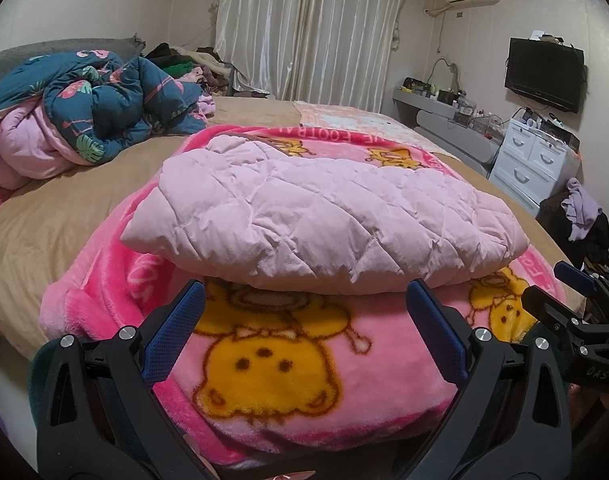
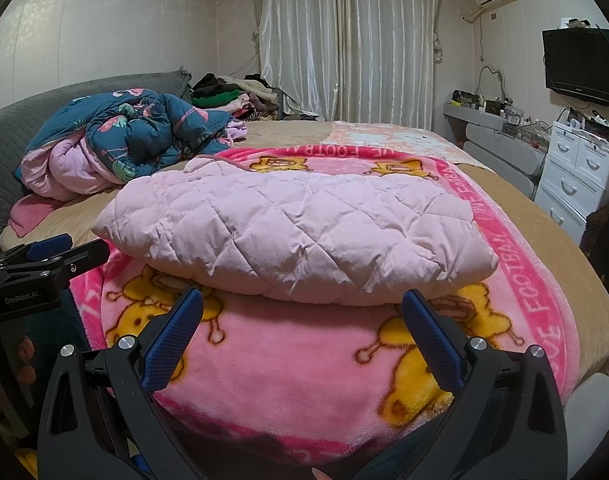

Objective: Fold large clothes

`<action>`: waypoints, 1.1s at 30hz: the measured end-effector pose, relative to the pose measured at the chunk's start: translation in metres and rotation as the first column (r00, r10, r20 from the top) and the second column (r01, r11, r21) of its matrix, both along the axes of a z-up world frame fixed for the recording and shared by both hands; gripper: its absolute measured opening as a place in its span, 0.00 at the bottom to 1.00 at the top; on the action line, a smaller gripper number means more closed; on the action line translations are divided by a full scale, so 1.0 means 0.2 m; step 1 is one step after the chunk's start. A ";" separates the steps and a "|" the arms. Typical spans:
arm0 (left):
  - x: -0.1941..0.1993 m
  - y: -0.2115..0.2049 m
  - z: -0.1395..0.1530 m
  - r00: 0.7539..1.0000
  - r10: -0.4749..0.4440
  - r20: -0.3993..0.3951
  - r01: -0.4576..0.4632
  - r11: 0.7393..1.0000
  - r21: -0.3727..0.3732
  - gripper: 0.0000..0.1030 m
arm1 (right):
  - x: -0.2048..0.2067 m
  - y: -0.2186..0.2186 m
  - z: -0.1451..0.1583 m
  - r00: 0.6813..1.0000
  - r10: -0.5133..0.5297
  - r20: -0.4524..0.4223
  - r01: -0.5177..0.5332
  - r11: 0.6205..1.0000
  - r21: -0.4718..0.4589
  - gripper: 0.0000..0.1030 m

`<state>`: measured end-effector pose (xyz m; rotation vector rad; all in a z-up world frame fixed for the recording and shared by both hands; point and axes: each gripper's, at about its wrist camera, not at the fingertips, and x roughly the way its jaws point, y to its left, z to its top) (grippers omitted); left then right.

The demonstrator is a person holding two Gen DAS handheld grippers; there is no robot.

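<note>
A pale pink quilted garment (image 1: 324, 216) lies folded into a thick bundle on a pink cartoon-print fleece blanket (image 1: 280, 364) on the bed. It also shows in the right wrist view (image 2: 300, 232), on the same blanket (image 2: 288, 368). My left gripper (image 1: 304, 300) is open and empty, its blue-padded fingers just short of the garment's near edge. My right gripper (image 2: 302, 308) is open and empty too, level with the same edge. The right gripper shows at the right edge of the left wrist view (image 1: 572, 296); the left gripper shows at the left edge of the right wrist view (image 2: 60, 252).
A crumpled blue floral duvet (image 1: 104, 108) lies at the bed's far left. A clothes pile (image 1: 184, 64) sits behind it by the curtains. White drawers (image 1: 532, 160), a cluttered shelf and a wall TV (image 1: 544, 74) stand to the right. The tan bedsheet (image 1: 44, 232) surrounds the blanket.
</note>
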<state>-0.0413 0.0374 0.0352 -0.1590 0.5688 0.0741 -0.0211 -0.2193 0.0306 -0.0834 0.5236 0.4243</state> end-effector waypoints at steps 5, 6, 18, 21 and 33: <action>0.00 0.00 0.00 1.000 0.000 0.000 0.000 1.000 0.002 0.91 | 0.00 -0.01 0.00 1.000 0.000 0.000 0.000 1.000 -0.001 0.96; 0.00 0.00 0.00 1.000 0.002 0.002 -0.002 1.000 0.004 0.91 | 0.00 0.00 0.00 1.000 0.001 -0.001 -0.001 1.000 0.000 0.96; 0.00 0.00 0.01 1.000 0.002 0.002 -0.002 1.000 0.012 0.91 | 0.00 -0.01 0.00 1.000 0.001 0.000 -0.001 1.000 -0.004 0.96; 0.00 0.01 0.02 1.000 -0.008 0.007 0.008 1.000 0.000 0.91 | 0.00 -0.01 0.00 1.000 0.000 0.001 0.000 1.000 -0.004 0.96; 0.00 -0.01 0.01 0.999 -0.035 0.004 0.035 0.999 0.000 0.91 | 0.01 -0.01 0.00 1.000 0.001 0.001 -0.001 1.000 -0.007 0.96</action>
